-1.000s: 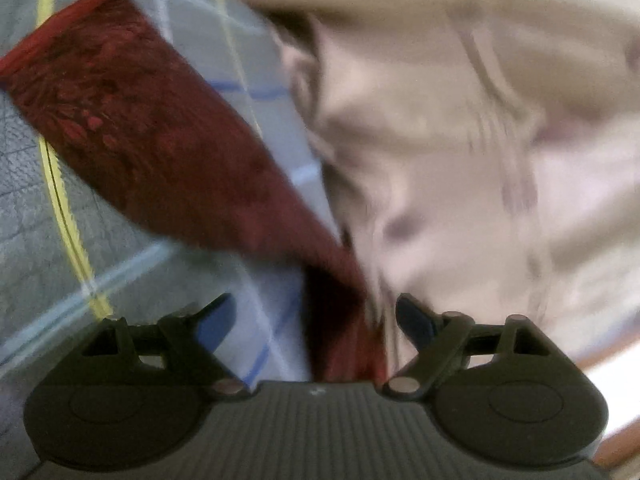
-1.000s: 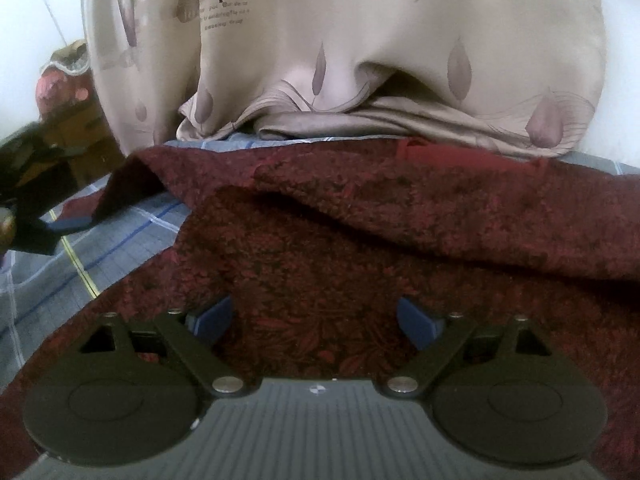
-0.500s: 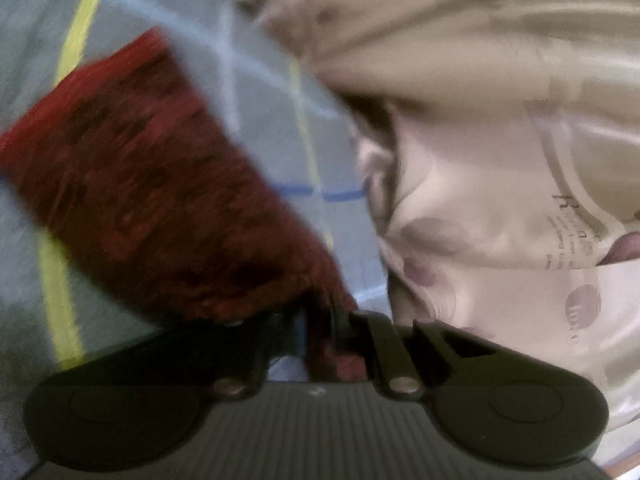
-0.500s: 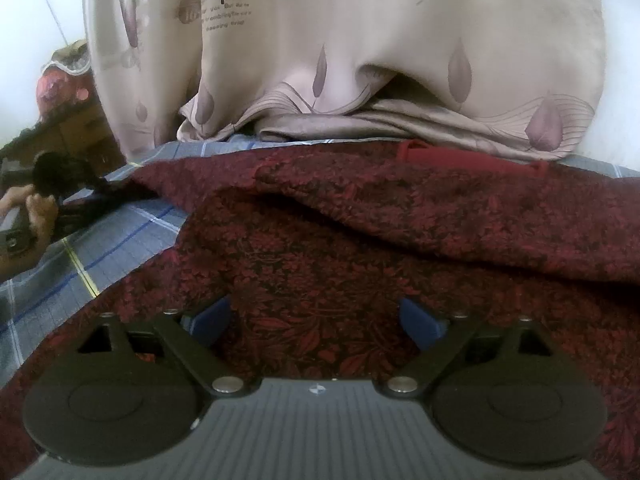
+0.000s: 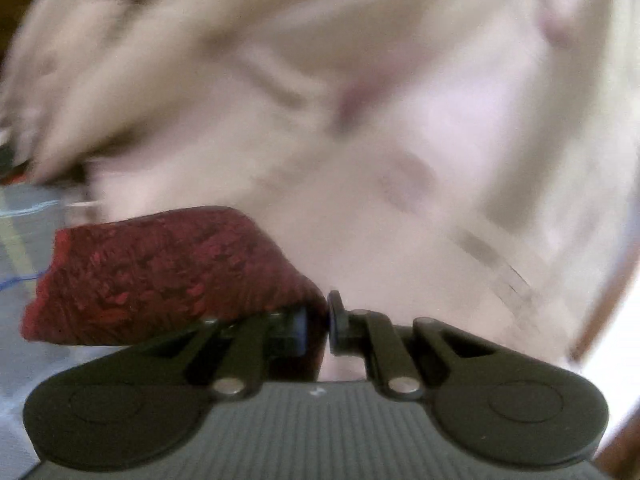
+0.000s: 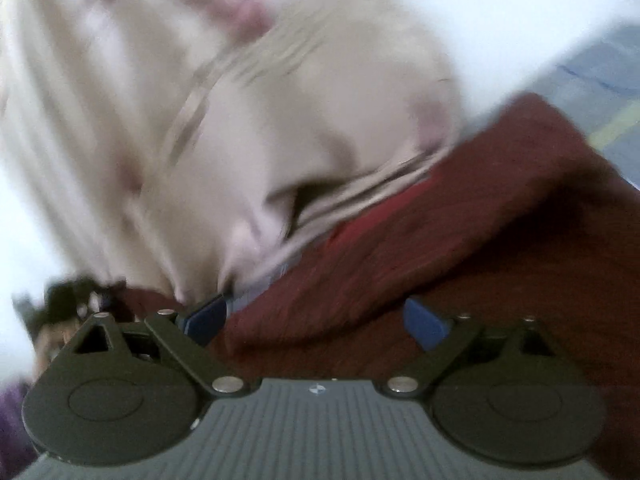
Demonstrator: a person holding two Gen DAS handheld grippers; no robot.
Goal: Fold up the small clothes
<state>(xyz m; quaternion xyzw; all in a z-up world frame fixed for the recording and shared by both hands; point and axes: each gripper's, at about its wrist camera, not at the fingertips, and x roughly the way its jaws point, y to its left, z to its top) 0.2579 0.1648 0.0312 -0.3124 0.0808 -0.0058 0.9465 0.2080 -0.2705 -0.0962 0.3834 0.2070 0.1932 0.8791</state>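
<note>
Left wrist view: left gripper (image 5: 318, 326) clamped on a bunched edge of the dark red patterned garment (image 5: 160, 276), blue pads pinched tight with cloth between them. Garment lifted, trailing out to the left above the grey checked bedsheet (image 5: 24, 216). Beige printed curtain (image 5: 360, 100) behind, far and blurred.

Right wrist view: right gripper (image 6: 316, 318) with fingers wide apart and opening, blue pads (image 6: 424, 322) pressing on nothing. Red garment (image 6: 460, 240) spread beneath and beyond the gripper, rising to the right, a fold lying between the fingers. Curtain (image 6: 200, 120) draped far left, meeting the garment's far edge. Checked sheet (image 6: 600, 92) at far right. Whole view tilted, blurred.
</note>
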